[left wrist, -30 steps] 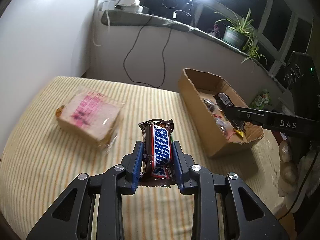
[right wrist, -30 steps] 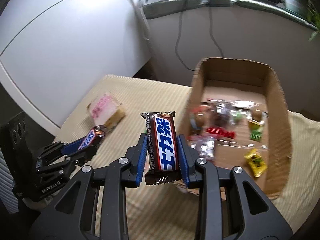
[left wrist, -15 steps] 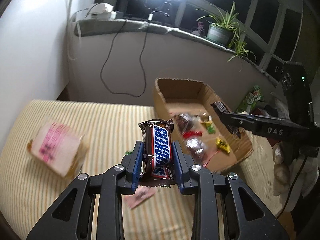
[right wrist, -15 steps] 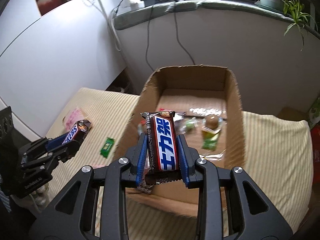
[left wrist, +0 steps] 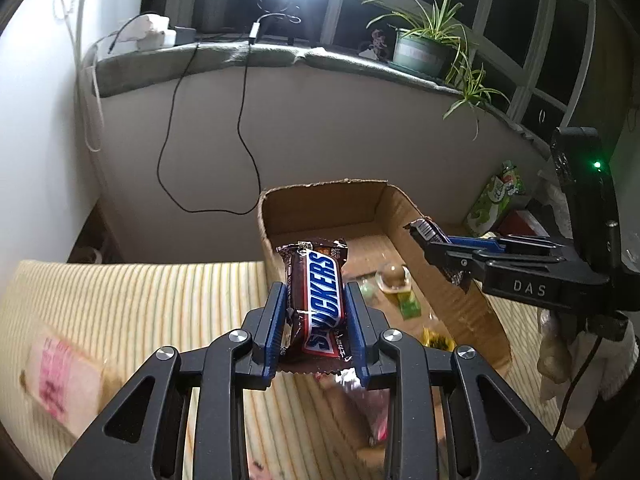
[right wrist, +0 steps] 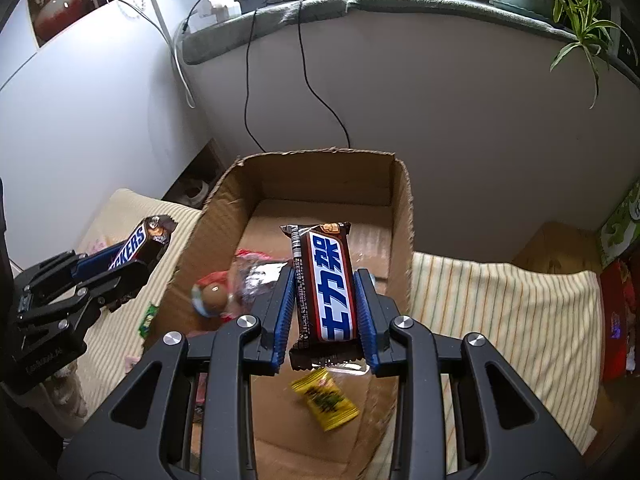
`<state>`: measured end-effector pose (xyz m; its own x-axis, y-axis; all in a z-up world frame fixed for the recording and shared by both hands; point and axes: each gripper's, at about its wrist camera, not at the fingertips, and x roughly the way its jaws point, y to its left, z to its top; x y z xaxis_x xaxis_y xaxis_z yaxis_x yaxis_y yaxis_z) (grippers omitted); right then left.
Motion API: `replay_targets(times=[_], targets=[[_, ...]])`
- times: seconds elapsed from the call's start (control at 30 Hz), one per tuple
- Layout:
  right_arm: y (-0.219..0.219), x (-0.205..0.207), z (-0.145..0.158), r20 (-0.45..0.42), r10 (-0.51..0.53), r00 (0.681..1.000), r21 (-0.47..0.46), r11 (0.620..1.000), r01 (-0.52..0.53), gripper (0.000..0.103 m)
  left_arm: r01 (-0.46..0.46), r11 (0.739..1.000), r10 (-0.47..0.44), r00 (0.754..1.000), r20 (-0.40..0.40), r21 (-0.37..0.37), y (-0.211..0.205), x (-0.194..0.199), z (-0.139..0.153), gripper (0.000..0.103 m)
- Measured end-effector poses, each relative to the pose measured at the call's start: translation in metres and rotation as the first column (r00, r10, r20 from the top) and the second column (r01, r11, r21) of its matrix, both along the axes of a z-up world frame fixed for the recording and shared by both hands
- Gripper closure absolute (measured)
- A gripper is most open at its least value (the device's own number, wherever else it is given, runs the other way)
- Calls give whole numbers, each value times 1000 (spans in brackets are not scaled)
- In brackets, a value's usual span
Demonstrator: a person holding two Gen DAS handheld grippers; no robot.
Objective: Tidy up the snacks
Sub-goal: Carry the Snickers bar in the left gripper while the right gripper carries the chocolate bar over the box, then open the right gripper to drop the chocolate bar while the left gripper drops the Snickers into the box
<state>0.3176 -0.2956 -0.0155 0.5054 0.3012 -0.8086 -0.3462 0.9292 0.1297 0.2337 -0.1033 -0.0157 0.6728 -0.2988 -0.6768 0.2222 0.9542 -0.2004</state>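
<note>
Holding two chocolate bars, I have my left gripper (left wrist: 316, 312) clamped on a Snickers bar (left wrist: 319, 300) above the left wall of the open cardboard box (left wrist: 324, 208), and my right gripper (right wrist: 324, 308) clamped on a bar with Chinese lettering (right wrist: 330, 292) over the box interior. Loose wrapped candies (right wrist: 324, 400) lie on the box floor; the box sits on a striped cloth (left wrist: 140, 300)
</note>
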Motion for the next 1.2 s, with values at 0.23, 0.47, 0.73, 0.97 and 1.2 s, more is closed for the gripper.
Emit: replay_targets(times=[0.23, 0.47, 0.73, 0.97, 1.2], targets=[[0, 22, -5, -9, 2, 1000, -23, 1000, -2, 72, 21, 999, -21, 1000, -7, 33, -12, 27, -3, 76], [6, 41, -11, -26, 16, 1000, -53, 998, -18, 72, 36, 998, -35, 999, -25, 55, -20, 49, -9, 76], [9, 52, -17, -35, 20, 999, -57, 998, -22, 72, 45, 997, -42, 998, -43, 66, -24, 62, -15, 76], [7, 54, -18, -33, 19, 999, -61, 998, -21, 72, 55, 996, -51, 997, -51, 70, -27, 65, -18, 75], [8, 52, -15, -19, 16, 1000, -62, 998, -17, 67, 55, 996, -52, 998, -39, 75, -28, 65, -15, 75]])
